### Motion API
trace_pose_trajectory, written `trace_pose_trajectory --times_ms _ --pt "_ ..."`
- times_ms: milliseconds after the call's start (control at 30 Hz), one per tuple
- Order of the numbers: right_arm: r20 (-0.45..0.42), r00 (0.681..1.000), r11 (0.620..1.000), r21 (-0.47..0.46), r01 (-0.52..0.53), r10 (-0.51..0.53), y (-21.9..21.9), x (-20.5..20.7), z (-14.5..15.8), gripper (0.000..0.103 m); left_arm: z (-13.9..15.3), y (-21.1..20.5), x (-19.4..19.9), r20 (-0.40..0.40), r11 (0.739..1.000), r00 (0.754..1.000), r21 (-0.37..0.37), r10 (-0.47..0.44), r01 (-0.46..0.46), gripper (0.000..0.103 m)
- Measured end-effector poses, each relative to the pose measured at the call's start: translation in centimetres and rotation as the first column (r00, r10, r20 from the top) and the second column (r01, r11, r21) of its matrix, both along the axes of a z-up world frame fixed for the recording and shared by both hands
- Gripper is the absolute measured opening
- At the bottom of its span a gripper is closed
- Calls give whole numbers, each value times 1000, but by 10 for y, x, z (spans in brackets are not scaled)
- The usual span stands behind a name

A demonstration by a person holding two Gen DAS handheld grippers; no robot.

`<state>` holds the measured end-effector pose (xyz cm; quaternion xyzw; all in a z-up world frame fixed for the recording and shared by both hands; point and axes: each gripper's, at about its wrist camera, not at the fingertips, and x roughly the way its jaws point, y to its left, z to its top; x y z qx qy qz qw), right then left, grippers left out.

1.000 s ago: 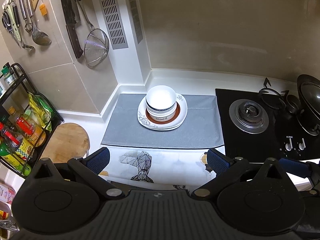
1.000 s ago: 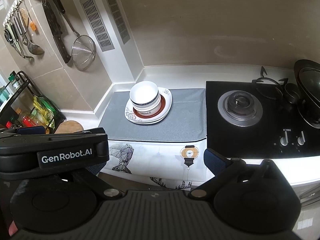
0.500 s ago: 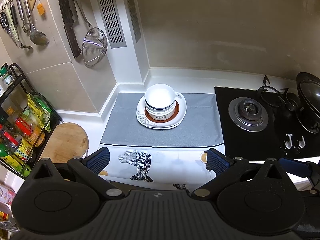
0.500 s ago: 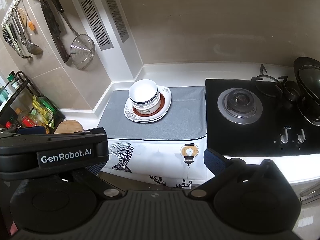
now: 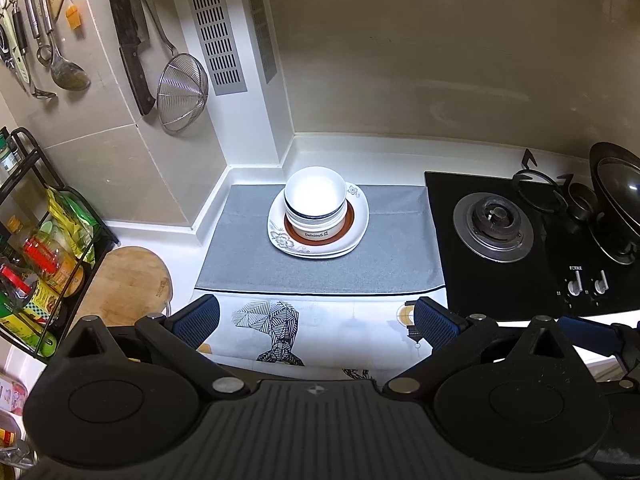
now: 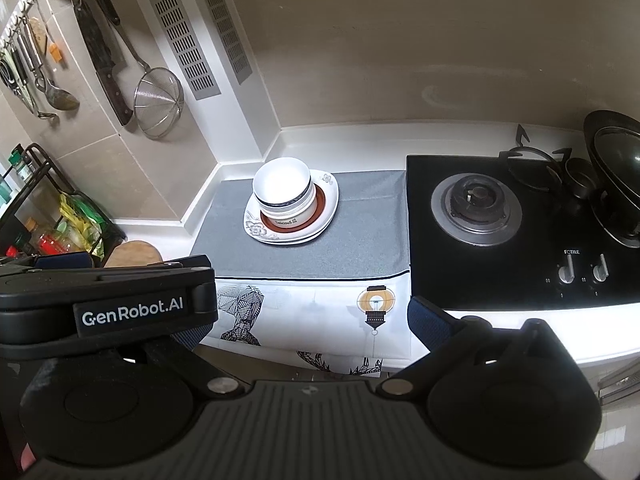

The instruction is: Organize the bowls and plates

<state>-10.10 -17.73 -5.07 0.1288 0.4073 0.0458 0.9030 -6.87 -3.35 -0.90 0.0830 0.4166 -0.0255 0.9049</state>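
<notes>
Right wrist alone shows lantern print (image 6: 375, 306) (left claw (image 6: 120, 276) alongside).

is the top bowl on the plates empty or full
Empty: the top bowl shows only a bare white inside in both views, sitting upright on the stack.

Left hand-held gripper (image 5: 316, 322) spread wide, empty, right hand-held gripper (image 6: 312, 322) likewise

The wok (image 5: 618, 196) is cut off at the right edge, and the rack's (image 5: 36, 240) bottle labels are too small to read.
</notes>
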Motion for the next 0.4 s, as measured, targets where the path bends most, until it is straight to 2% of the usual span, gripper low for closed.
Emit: trace_pose_trajectory --times_ms 400 --pt "-25 1000 1000 -22 5 -5 12 16 -5 103 -9 11 17 -24 1000 1000 -14 -9 9 103"
